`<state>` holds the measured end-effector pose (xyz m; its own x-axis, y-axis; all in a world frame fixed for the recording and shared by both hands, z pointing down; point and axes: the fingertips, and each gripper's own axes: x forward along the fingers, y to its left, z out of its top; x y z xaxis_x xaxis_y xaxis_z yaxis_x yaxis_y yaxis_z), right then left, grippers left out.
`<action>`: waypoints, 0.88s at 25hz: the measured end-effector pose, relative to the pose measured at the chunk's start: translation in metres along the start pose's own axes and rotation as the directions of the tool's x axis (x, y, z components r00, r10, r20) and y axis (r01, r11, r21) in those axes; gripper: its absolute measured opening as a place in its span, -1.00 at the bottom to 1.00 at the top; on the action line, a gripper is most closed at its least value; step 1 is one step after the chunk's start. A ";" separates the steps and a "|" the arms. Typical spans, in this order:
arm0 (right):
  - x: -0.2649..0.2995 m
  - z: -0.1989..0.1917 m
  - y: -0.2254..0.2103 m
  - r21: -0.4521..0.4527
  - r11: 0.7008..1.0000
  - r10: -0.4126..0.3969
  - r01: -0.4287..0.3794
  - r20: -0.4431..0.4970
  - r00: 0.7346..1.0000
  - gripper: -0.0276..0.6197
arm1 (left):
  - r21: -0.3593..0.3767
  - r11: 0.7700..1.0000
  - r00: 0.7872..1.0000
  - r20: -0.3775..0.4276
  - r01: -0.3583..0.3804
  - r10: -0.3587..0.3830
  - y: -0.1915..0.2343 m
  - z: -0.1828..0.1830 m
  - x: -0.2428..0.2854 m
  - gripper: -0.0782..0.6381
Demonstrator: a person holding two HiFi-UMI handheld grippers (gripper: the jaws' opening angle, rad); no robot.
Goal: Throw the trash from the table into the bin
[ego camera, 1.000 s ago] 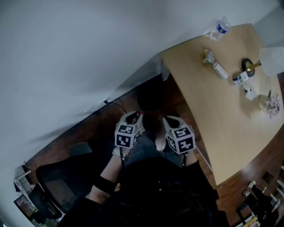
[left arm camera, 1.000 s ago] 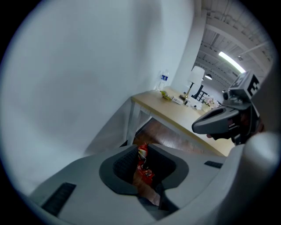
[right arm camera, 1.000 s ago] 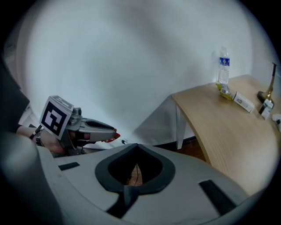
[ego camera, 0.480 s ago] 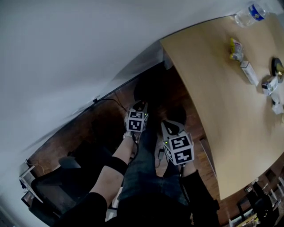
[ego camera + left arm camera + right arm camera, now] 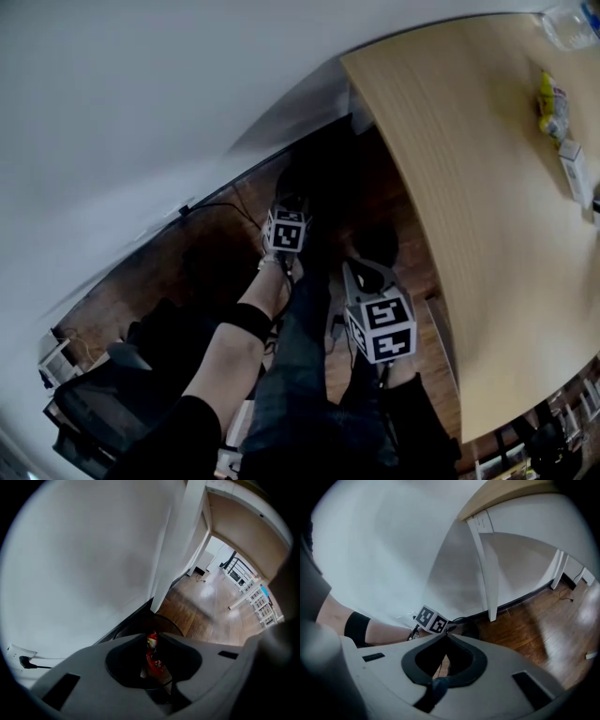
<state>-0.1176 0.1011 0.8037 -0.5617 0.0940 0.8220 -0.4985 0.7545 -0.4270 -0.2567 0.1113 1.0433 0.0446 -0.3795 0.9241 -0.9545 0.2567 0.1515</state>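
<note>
Your left tongs (image 5: pixel 152 638) are almost fully closed on one red wrapper (image 5: pixel 150 657). The dark bin (image 5: pixel 168 623) is straight beyond them, mostly hidden by the tongs themselves. Your right tongs (image 5: pixel 445 637) have their tips together, and I can make out nothing gripped in them. On the counter (image 5: pixel 469 187) lie three pieces: one yellow wrapper (image 5: pixel 551 101), one white box (image 5: pixel 574 172) and one bottle (image 5: pixel 574 21), cut off by the picture edge.

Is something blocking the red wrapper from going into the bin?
Nothing I can see. The left gripper pinches the red wrapper, and the dark bin sits just past its jaw tips, beside the white table leg. No object shows between them.
</note>
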 end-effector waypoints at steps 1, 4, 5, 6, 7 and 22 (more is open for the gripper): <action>-0.001 0.000 0.000 -0.001 1.000 0.000 0.000 0.002 1.000 -0.89 | -0.001 1.000 1.000 0.001 0.006 -0.006 0.000 0.000 0.001 -0.53; -0.004 0.006 0.003 -0.001 1.000 0.009 -0.009 0.016 1.000 -0.89 | -0.008 1.000 0.999 -0.027 0.021 -0.021 -0.001 0.000 0.004 -0.16; -0.004 0.008 0.004 -0.001 1.000 0.011 -0.011 0.019 1.000 -0.89 | -0.011 1.000 0.999 -0.040 0.017 -0.017 -0.001 -0.001 0.005 0.10; -0.005 0.009 0.005 -0.002 1.000 0.012 -0.012 0.022 1.000 -0.89 | -0.015 1.000 0.999 -0.048 0.013 -0.014 0.000 -0.001 0.005 0.13; -0.005 0.010 0.006 -0.004 1.000 0.014 -0.014 0.024 1.000 -0.89 | -0.017 1.000 0.999 -0.049 0.013 -0.014 0.000 0.000 0.005 0.13; -0.016 0.014 0.007 -0.026 1.000 0.014 -0.013 0.037 0.999 -0.89 | -0.007 0.998 0.997 0.044 0.057 -0.057 -0.017 0.020 -0.025 -0.65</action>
<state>-0.1212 0.0957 0.7821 -0.5927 0.0805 0.8014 -0.4737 0.7699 -0.4276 -0.2470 0.0988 1.0106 0.0857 -0.4327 0.8975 -0.9483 0.2408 0.2066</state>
